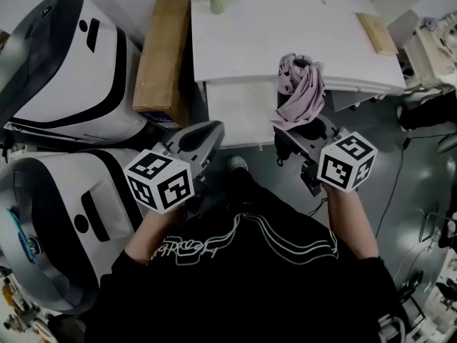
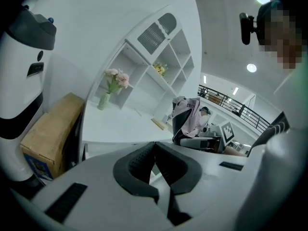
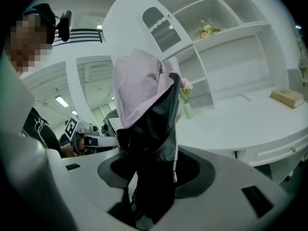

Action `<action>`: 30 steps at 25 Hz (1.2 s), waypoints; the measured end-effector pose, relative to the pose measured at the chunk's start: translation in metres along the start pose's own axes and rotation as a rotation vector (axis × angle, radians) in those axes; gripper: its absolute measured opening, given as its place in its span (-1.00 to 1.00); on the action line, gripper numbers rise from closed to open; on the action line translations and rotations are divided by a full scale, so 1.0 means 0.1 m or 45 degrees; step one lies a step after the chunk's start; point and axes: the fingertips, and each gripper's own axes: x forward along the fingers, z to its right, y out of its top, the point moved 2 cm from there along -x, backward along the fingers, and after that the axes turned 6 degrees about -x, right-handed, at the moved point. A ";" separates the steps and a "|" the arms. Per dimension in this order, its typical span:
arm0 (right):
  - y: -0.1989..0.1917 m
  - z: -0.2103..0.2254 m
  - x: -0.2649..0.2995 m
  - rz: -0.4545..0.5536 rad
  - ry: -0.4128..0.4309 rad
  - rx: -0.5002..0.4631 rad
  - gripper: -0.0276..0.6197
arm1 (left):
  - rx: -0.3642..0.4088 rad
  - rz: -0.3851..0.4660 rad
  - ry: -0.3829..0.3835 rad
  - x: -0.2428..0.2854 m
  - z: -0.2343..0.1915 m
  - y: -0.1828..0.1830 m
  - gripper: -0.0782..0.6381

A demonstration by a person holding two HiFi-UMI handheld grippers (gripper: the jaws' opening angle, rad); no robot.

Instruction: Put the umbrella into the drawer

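A person in a black printed top stands over a white tabletop (image 1: 285, 41), a tool in each hand. The right tool (image 3: 154, 177), right of centre in the head view, is clenched on the folded umbrella (image 3: 144, 105). Its pink cloth with a black lining rises upright from between the jaws and fills the middle of the right gripper view. The umbrella hangs in the air just in front of the tabletop's near edge, touching nothing but the tool.

The left tool (image 2: 155, 148), lower left of centre in the head view, has its jaws pressed together with nothing between them.

Between the two tools, at the centre of the head view, a white drawer (image 1: 241, 113) appears pulled out from under the tabletop (its inside cannot be made out from here). The umbrella is above and just to the right of it, not in it.

A cardboard box (image 1: 163, 56) stands against the tabletop's left end, and two large white machines (image 1: 64, 70) with black trim fill the left of the frame. On the tabletop, a green vase (image 2: 103, 100) of pink flowers stands at the far left corner and a small wooden block (image 1: 377, 33) lies toward the right. A white shelf unit (image 3: 226, 47) rises behind.
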 end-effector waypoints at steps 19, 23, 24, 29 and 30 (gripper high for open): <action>-0.52 0.85 1.22 -0.535 0.178 -0.406 -0.22 | -0.165 -0.063 0.145 0.64 -0.88 0.16 -0.73; -0.78 0.90 1.41 -0.653 0.215 -0.480 -0.22 | -0.189 -0.073 0.174 0.64 -1.00 0.12 -0.73; -0.86 0.91 1.46 -0.684 0.223 -0.494 -0.22 | -0.197 -0.074 0.182 0.64 -1.04 0.11 -0.73; -1.25 1.03 1.74 -0.851 0.233 -0.569 -0.22 | -0.233 -0.081 0.211 0.62 -1.24 0.06 -0.73; -1.34 1.06 1.79 -0.887 0.231 -0.582 -0.22 | -0.238 -0.084 0.216 0.61 -1.28 0.06 -0.73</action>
